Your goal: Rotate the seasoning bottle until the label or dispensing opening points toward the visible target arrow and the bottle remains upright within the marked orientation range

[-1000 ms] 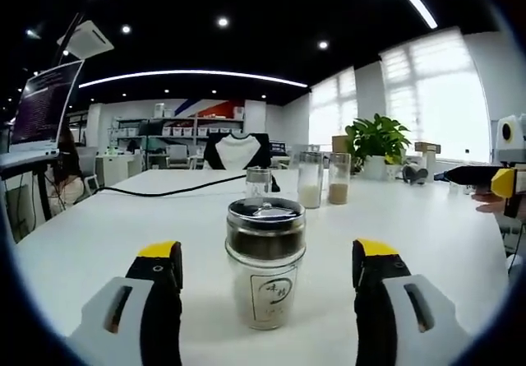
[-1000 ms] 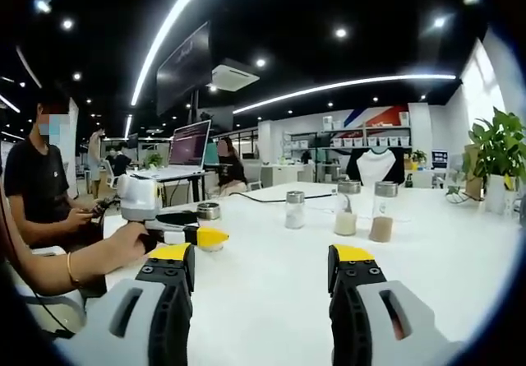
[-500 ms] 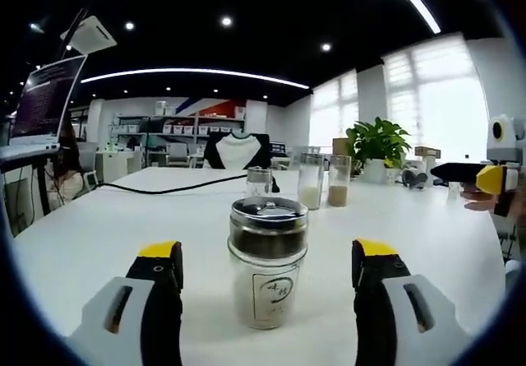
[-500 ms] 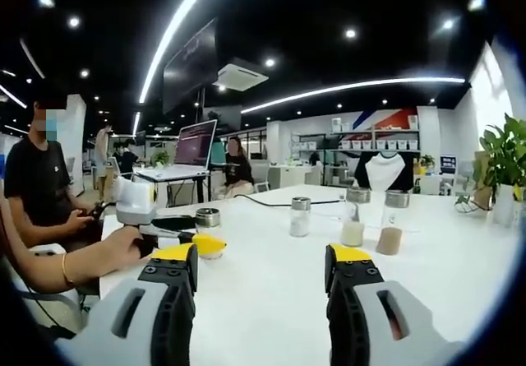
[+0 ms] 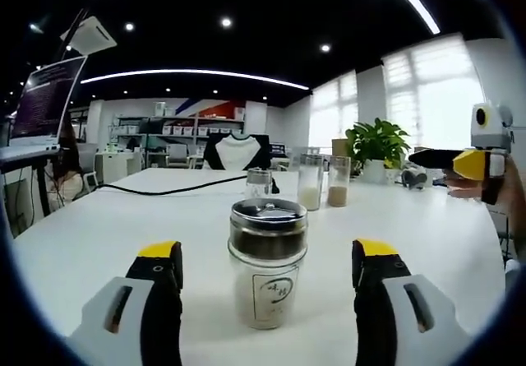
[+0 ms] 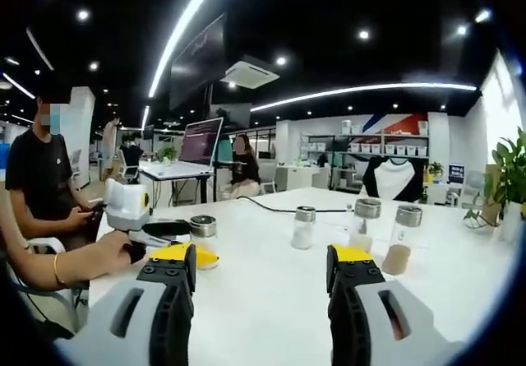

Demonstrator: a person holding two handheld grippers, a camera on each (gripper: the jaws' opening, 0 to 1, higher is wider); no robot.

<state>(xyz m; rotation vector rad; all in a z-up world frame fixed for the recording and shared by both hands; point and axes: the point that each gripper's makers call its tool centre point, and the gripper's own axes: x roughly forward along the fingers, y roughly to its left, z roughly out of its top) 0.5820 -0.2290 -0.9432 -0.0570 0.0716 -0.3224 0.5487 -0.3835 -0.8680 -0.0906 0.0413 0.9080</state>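
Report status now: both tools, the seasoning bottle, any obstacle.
Left tool open, astride the seasoning bottle, not touching. Right tool open, holding nothing. Bottle upright on the white table. Nothing in the way.

I see open office: black ceiling [image 5: 246, 4] with strip lights, bright windows [image 5: 427, 94], white table [image 5: 99, 226], shelving [image 5: 181, 127] along far wall.
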